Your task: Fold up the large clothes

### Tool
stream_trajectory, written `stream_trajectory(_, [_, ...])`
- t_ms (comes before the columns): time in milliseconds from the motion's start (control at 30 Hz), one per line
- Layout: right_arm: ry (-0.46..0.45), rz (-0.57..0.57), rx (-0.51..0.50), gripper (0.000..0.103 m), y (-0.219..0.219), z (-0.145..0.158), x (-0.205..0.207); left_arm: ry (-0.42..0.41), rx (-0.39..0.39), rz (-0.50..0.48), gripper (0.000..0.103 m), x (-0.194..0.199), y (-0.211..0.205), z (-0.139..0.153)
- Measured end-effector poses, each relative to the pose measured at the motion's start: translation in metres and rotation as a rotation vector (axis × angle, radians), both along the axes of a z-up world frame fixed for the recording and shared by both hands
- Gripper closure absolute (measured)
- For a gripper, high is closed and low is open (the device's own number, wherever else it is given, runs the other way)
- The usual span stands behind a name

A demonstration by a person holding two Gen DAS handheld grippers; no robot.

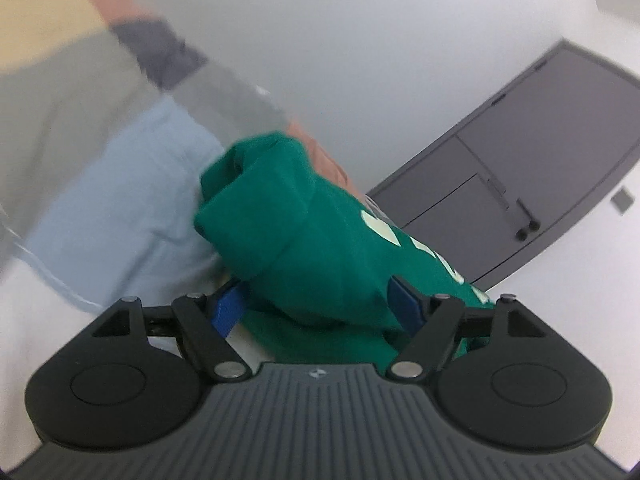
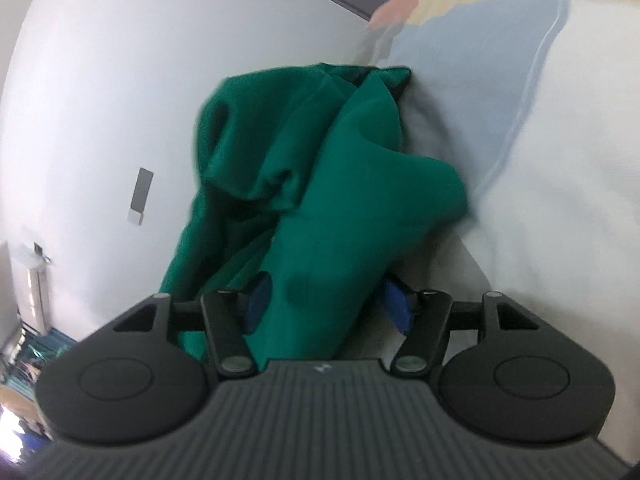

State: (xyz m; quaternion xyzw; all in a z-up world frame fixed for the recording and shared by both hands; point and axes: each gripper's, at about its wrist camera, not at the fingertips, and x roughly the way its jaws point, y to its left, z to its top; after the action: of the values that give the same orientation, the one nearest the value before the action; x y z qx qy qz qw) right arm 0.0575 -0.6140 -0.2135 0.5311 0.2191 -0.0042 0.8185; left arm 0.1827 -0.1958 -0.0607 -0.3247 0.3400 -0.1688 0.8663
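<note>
Green sweatshirt (image 1: 320, 232) w/ pale lettering is bunched up in a lump, sitting on a white surface (image 1: 36, 320), right in front of both cams. Left gripper (image 1: 318, 312) has its jaws spread wide, cloth lies between the blue pads (image 1: 228, 312) but the left pad stands clear of it, so it's let go, not clamping. Right gripper (image 2: 328, 306) looks about the same: jaws apart, a thick fold of the sweatshirt (image 2: 320, 208) runs between the pads (image 2: 396, 304), and there's a gap beside the right-hand pad, so released too afaict. Both views are pretty blurry tho. Behind the lump in the left view there's a blurred person in a grey top and light blue trousers (image 1: 120, 184), and a hand (image 1: 328, 164) touching the far edge of the cloth. Grey cabinet doors (image 1: 540, 152) further back.
</note>
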Motion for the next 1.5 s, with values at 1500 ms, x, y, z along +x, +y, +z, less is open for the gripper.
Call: stream_trajectory(1500, [-0.186, 0.198, -0.946, 0.039, 0.210, 0.236, -0.238, -0.409, 0.526, -0.135, 0.023, -0.325, -0.012, 0.201])
